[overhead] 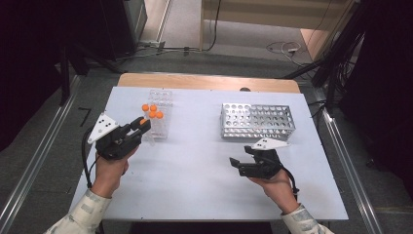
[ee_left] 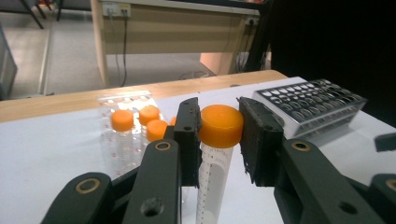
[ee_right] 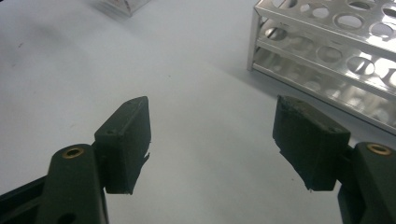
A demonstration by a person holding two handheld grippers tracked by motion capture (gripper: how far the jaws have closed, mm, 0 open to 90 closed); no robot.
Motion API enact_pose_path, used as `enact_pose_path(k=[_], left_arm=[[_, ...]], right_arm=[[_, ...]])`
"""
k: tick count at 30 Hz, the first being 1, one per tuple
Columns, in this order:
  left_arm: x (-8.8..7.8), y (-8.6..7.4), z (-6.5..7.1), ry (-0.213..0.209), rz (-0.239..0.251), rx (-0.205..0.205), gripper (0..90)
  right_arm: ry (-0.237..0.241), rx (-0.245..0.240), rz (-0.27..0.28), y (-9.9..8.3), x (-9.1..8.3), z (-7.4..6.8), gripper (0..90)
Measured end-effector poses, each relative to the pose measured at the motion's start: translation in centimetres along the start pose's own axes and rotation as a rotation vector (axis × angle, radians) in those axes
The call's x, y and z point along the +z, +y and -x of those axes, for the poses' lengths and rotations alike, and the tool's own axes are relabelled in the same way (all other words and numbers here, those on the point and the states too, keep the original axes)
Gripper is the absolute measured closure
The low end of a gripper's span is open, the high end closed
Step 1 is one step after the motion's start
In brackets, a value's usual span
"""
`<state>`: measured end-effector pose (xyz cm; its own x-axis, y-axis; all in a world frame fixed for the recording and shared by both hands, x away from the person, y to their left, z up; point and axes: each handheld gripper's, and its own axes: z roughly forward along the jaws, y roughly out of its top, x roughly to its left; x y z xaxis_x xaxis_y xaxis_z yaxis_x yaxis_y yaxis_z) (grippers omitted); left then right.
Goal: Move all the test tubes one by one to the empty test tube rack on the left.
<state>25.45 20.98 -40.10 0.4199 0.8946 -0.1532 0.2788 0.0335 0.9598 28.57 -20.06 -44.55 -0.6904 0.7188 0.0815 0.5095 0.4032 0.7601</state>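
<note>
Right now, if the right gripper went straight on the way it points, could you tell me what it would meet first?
Probably just the bare table: the open right gripper points at it, with the metal rack off to one side. Depth is unclear.

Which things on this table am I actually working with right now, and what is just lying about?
In the job:
left gripper, shut on the orange-capped tube
clear rack with more orange-capped tubes
metal rack, the likely destination
right gripper, open with nothing between its jaws

Lying about:
cables on the floor
wooden desk
</note>
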Motion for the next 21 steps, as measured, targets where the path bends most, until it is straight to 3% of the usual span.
enact_pose_path(k=[14,21], left_arm=[[2.3,2.1,-2.0,0.111,0.009,-0.016,70.0],[3.2,2.8,-2.8,0.148,0.019,-0.023,69.9]], right_arm=[[-0.016,0.023,0.011,-0.4,-0.7,0.6,26.9],[-0.017,0.022,0.016,-0.4,-0.8,0.7,27.0]])
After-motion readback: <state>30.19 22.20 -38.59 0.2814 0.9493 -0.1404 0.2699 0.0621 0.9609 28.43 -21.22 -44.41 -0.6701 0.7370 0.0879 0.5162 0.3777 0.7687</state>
